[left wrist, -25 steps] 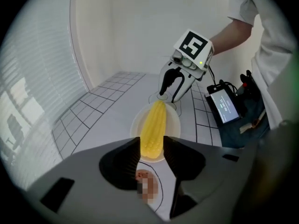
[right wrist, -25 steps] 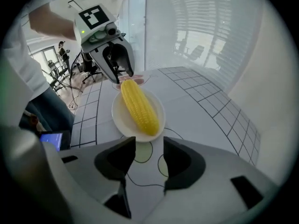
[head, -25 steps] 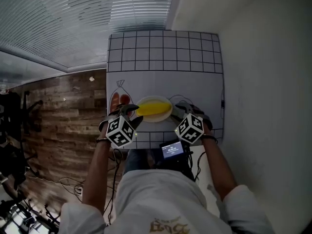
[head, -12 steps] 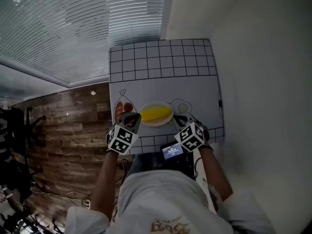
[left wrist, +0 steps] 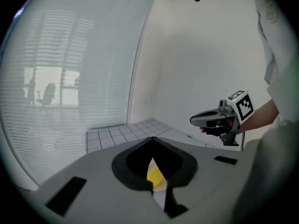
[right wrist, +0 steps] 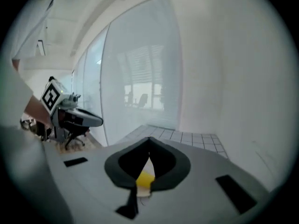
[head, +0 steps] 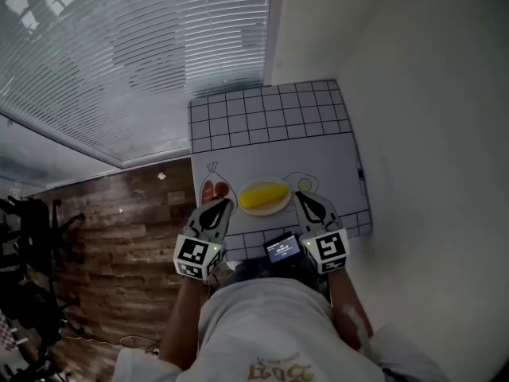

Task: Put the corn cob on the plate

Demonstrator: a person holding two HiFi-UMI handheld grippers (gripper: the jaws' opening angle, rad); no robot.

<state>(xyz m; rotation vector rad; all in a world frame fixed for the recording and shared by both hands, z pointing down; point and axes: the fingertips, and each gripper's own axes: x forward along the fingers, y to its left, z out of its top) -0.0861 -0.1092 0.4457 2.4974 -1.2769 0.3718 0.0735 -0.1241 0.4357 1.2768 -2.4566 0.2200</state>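
A yellow corn cob (head: 264,194) lies on a white plate (head: 256,212) near the front of the white table. My left gripper (head: 223,205) hovers just left of the plate, shut and empty. On the plate's right my right gripper (head: 301,200) is also shut with nothing in it. Both point toward the table from the near side, above its level. In the left gripper view the shut gripper (left wrist: 152,140) shows a sliver of corn (left wrist: 154,174) through its slit. The right gripper view likewise shows its gripper (right wrist: 149,140) shut, with the corn (right wrist: 145,178) below.
The table mat has a black grid (head: 266,118) at its far half and drawn outlines near the plate: red-orange items (head: 211,189) left, a green one (head: 305,184) right. A small screen (head: 282,249) sits at my chest. Wood floor lies left, white wall right.
Both grippers went from open beside the plate to shut. They rose and drew back toward me; the corn stayed on the plate.
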